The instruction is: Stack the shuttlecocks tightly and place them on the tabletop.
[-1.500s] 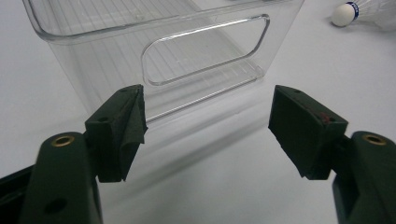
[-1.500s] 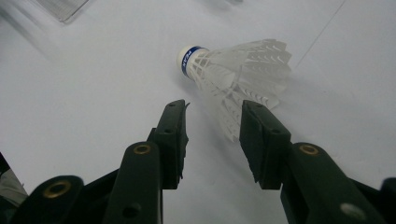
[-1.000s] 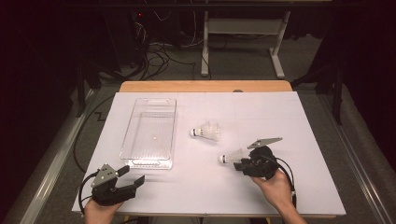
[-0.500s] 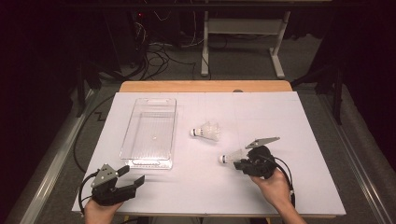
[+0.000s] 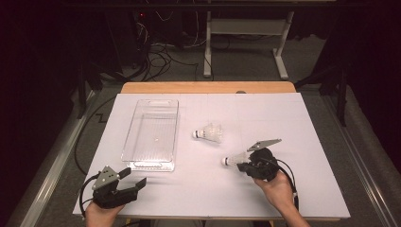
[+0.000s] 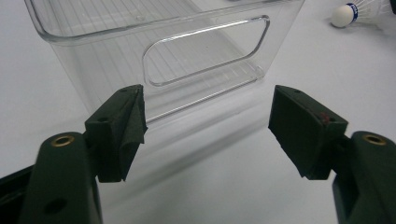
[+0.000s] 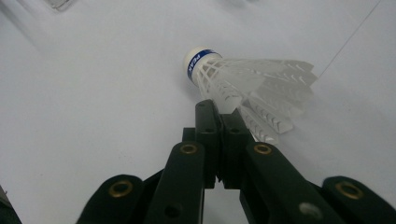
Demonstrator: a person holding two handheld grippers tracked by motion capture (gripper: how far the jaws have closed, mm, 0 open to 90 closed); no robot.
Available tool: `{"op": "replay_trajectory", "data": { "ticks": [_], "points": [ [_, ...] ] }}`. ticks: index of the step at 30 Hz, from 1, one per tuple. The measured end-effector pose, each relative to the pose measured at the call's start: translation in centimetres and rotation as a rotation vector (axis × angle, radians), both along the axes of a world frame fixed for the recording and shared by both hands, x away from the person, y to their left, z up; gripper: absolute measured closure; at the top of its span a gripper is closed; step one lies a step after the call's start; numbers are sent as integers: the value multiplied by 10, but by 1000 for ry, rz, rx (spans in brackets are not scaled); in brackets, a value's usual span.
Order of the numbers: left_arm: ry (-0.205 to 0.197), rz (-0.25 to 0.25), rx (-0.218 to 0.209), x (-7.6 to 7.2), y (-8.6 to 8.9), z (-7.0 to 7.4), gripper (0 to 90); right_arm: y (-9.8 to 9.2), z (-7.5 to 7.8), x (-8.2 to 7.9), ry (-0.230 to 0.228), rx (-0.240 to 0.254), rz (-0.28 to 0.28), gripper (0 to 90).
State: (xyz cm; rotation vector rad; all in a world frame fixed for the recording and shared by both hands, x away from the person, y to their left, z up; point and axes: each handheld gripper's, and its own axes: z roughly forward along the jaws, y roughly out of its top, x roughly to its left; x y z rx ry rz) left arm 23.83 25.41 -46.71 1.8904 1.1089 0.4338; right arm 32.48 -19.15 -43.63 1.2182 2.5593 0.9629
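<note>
High view, right claw: my right gripper is clamped on the feather skirt of the near shuttlecock, cork pointing left of my jaws.
High view, left claw: my left gripper rests low on the white table, jaws wide, holding nothing.
High view, bin: clear bin ahead of my left claw, well left of my right one; second shuttlecock beyond my right claw, lying loose.
Left gripper view: jaws spread; bin's handle cut-out straight ahead, not touched; the loose shuttlecock off to the upper right.
Right gripper view: jaws pinched together on the lower feathers; cork with blue band just past the tips.
Step in hand: grasp just made, I judge; shuttlecock not yet lifted.
Next move: lift clear, carry left over the bin rim, release gently; feathers crush easily.
Change from earlier frame: my right jaws have just been closing, feathers between them; neither hand has shifted; bin and loose shuttlecock unmoved.
</note>
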Motion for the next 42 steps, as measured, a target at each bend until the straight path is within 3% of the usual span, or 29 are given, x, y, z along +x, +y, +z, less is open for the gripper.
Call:
{"op": "replay_trajectory", "data": {
  "ticks": [42],
  "points": [
    [0,-1,0,0,0,0,284,-7,8,1,-18,21,1,900]
  ]
}}
